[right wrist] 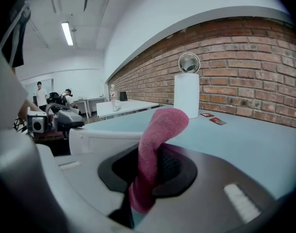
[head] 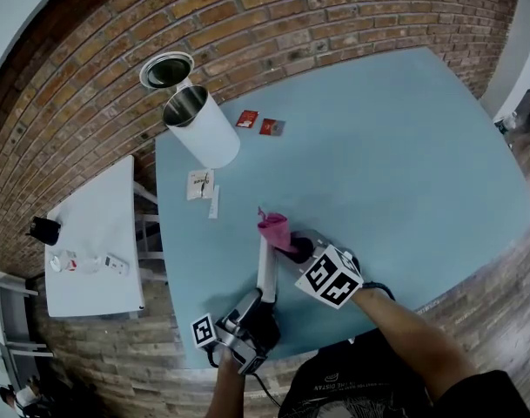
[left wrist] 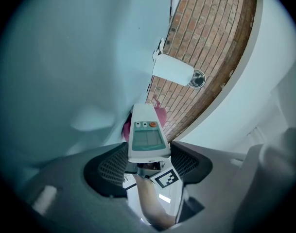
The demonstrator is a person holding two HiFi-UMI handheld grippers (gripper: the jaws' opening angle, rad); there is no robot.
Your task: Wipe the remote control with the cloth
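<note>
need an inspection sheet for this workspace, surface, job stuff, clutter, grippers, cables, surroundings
surface: blue table, mostly bare
job's things: remote control gripped at its near end; pink cloth at its far end
clutter: white cylinder, two red packets, paper slips
grippers: left gripper shut on the remote control; right gripper shut on the pink cloth
cables: thin dark cable under the left gripper
surroundings: brick wall, white side table with small items, people far off
</note>
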